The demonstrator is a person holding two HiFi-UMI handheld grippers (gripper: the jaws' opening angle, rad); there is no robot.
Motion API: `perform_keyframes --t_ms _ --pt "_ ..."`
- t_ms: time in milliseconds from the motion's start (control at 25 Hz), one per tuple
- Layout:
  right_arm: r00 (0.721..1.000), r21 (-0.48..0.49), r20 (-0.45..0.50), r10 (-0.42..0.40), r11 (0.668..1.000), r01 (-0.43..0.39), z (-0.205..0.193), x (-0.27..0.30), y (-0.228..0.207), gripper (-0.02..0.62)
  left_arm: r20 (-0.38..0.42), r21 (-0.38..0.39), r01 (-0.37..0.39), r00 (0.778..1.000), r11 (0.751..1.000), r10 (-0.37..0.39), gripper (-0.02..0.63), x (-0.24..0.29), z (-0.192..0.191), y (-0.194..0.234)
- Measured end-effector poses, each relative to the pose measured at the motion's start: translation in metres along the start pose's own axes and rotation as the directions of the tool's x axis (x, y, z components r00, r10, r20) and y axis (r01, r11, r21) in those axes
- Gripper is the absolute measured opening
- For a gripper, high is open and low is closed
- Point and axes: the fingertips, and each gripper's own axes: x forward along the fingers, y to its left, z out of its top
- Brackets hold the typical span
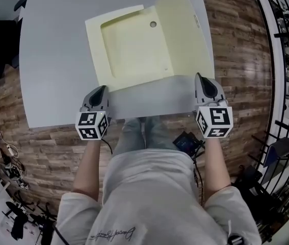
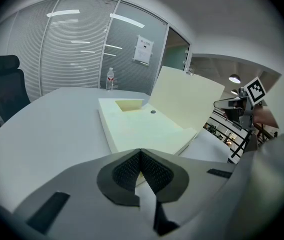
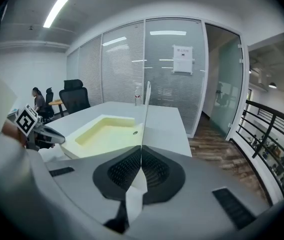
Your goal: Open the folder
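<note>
**Folder cover up, R gripper clamped on its edge**

Pale yellow folder point(image 1: 134, 50) lies mid-table, base flat, its near edge parallel to the table point(image 1: 52, 60) front edge w/ a bare strip between. Cover point(image 1: 182, 29) stands steeply off the base's right side. Right gripper point(image 1: 199, 77) has its jaws closed on the cover's near corner, which shows edge-on between the pads in the right gripper view. Left gripper point(image 1: 102, 89) has its jaws together w/ nothing seen between them, tip at the base's near-left corner; can't tell if touching. Wide bare tabletop to the left and behind. Right table edge is near the cover, w/ wood floor point(image 1: 236, 40) and a black railing point(image 1: 287, 60) beyond
</note>
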Motion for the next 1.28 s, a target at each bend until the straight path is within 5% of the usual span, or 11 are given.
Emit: perform_keyframes --t_ms 840,1280 --pt "0.988 0.198 -0.115 -0.104 0.972 0.125 -0.058 0.027 -0.079 0.067 -0.012 0.034 -0.043 0.999 0.999 0.043 0.009 -0.001 0.000 0.000" --pt "0.918 0.092 -0.245 -0.311 0.935 0.342 -0.088 0.043 -0.108 0.170 -0.009 0.037 -0.047 0.999 0.998 0.048 0.009 -0.002 0.001 -0.001"
